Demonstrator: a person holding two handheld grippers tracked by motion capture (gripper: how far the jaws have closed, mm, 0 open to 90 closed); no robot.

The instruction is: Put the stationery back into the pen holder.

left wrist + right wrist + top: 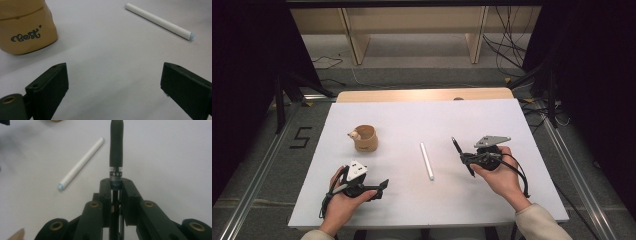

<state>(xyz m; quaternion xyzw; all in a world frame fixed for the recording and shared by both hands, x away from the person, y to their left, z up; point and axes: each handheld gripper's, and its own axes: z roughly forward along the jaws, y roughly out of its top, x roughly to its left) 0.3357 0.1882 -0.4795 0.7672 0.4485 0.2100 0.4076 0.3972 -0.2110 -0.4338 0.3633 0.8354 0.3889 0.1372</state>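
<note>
Clamped between the jaws of the right gripper is a black pen, which the person's right hand holds above the right half of the white table. From the high view the pen runs at a slant, its upper end pointing away toward the far side and its lower end toward the person. Seen in the right gripper view, the pen sticks straight out past the closed jaws, with a dark rubbery grip section and a clear band with small print where the jaws meet it.

Just left of the pen, apart from it, a white pen lies flat on the table near the middle, roughly lengthwise away from the person; its pale blue end shows nearest the right gripper.

Resting low at the near left, the left gripper sits in the left hand with its jaws spread wide and nothing between them. Beyond it stands a tan cup, marked with dark lettering on its side, well apart from both pens.
</note>
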